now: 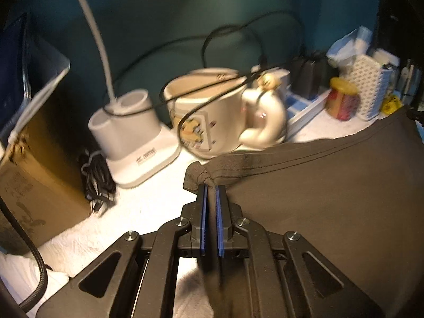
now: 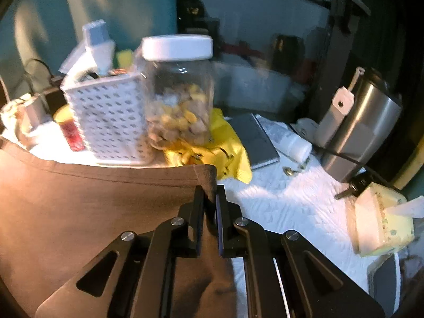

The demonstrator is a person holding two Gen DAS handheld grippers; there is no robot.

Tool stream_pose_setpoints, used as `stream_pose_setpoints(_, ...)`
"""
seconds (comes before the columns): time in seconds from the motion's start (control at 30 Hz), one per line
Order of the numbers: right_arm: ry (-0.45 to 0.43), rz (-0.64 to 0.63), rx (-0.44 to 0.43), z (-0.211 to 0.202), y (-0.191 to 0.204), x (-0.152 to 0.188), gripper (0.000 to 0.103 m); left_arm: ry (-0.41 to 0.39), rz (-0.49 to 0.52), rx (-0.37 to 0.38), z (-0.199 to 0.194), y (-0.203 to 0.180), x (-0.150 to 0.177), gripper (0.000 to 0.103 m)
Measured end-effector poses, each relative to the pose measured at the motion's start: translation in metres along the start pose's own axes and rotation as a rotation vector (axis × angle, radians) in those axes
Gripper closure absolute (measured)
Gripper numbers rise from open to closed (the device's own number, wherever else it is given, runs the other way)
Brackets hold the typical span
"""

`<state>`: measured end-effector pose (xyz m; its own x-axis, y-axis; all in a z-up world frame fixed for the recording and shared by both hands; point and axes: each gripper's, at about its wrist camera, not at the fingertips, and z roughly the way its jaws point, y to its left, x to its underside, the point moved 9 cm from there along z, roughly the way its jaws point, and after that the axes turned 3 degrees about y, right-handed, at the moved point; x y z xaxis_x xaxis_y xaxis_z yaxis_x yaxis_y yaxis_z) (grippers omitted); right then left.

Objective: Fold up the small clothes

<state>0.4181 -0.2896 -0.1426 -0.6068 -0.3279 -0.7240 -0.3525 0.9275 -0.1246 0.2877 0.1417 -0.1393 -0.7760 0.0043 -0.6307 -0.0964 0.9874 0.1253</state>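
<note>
Both grippers (image 1: 210,185) (image 2: 210,190) (jaws closed) on garment (image 1: 331,185)

Left hand-held gripper (image 1: 210,186) pinched closed (blue pads), right hand-held gripper (image 2: 210,188) likewise clamped

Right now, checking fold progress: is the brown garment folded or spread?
Spread. The brown garment is stretched between the left tongs and right tongs, each pinching a corner; no fold shows.
</note>
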Motion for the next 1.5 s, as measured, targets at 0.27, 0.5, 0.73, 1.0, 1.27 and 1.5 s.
stream_pose_setpoints(0.27, 0.039, 0.038, 0.073, 0.0, -0.023, 0.009, 0.096, 0.053, -0.075, -0.008, 0.004, 0.02, 0.011, 0.097)
stream_pose_setpoints(0.5, 0.031, 0.05, 0.078, -0.026, -0.029, 0.016, 0.096, 0.042, -0.108, 0.018, -0.022, 0.023, 0.024, 0.097)
stream_pose_setpoints(0.73, 0.027, 0.085, 0.08, -0.058, -0.039, 0.038, 0.095, 0.038, -0.144, 0.04, -0.049, 0.022, 0.046, 0.092)
stream_pose_setpoints(1.0, 0.029, 0.116, 0.082, -0.095, -0.05, 0.075, 0.09, 0.018, -0.183, 0.066, -0.084, 0.016, 0.073, 0.064)
stream_pose_setpoints(1.27, 0.043, 0.16, 0.063, -0.128, -0.059, 0.116, 0.07, 0.022, -0.188, 0.116, -0.111, -0.001, 0.105, 0.064)
stream_pose_setpoints(1.5, 0.063, 0.208, 0.061, -0.151, -0.063, 0.154, 0.07, 0.032, -0.2, 0.152, -0.13, -0.011, 0.133, 0.064)
